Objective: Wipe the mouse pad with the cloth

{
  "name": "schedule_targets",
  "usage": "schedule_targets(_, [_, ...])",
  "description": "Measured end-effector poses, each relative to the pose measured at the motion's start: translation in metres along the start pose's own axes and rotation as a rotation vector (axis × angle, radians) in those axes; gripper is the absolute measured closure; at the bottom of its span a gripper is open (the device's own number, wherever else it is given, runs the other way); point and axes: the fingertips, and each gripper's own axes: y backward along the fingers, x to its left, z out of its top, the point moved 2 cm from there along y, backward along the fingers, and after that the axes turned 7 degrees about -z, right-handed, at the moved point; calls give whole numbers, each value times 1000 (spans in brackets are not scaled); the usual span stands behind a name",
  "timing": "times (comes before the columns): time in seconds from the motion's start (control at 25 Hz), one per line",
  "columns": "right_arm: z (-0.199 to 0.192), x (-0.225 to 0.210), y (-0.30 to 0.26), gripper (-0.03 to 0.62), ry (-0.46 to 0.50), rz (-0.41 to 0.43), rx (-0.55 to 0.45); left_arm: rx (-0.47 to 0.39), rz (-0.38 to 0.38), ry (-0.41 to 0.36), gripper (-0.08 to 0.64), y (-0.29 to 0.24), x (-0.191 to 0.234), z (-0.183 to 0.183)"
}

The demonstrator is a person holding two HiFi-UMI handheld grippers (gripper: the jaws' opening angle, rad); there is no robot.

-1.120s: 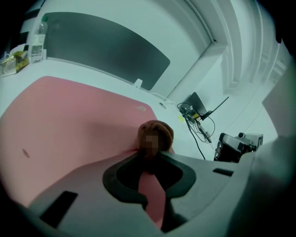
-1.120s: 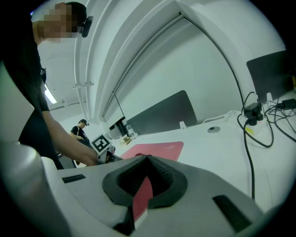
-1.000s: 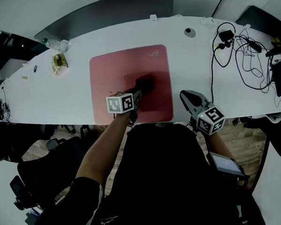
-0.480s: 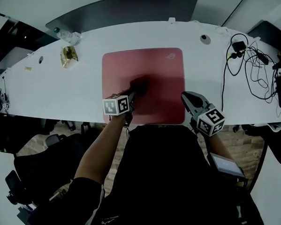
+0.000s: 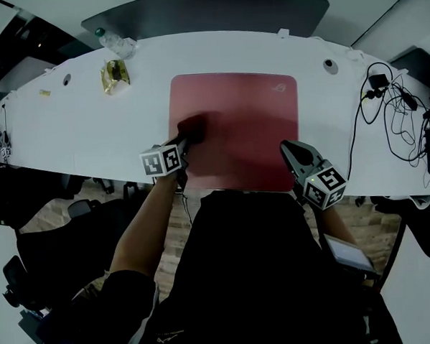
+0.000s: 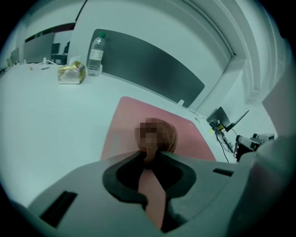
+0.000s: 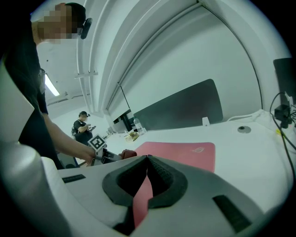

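Left gripper [image 5: 186, 139] clamps cloth [image 5: 194, 126] on mouse pad [image 5: 249, 133]; logo [image 5: 281, 89] unreadable.

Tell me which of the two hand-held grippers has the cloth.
The left hand-held gripper: its jaws are clamped on the cloth, pressed on the mouse pad at its left part. The right hand-held gripper is shut on nothing, by the pad's near right corner.

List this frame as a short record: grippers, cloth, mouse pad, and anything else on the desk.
mouse pad: red, flat on white desk
left gripper: shut on cloth, holding it on the mouse pad's left half
right gripper: shut, empty, by the mouse pad's near right corner
other: bottle, packet, cables
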Motion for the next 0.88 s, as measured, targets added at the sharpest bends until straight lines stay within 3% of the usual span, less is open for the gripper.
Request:
schedule_targets(0.44, [4, 23, -23, 566, 10, -23, 12, -116, 105, 71, 494, 47, 81, 13])
schedule_targets(0.64, [5, 27, -26, 566, -8, -47, 8, -182, 139, -24, 495, 64, 90, 37])
schedule_targets(0.88, [5, 31, -27, 566, -8, -86, 8, -100, 183, -141, 495, 46, 99, 48])
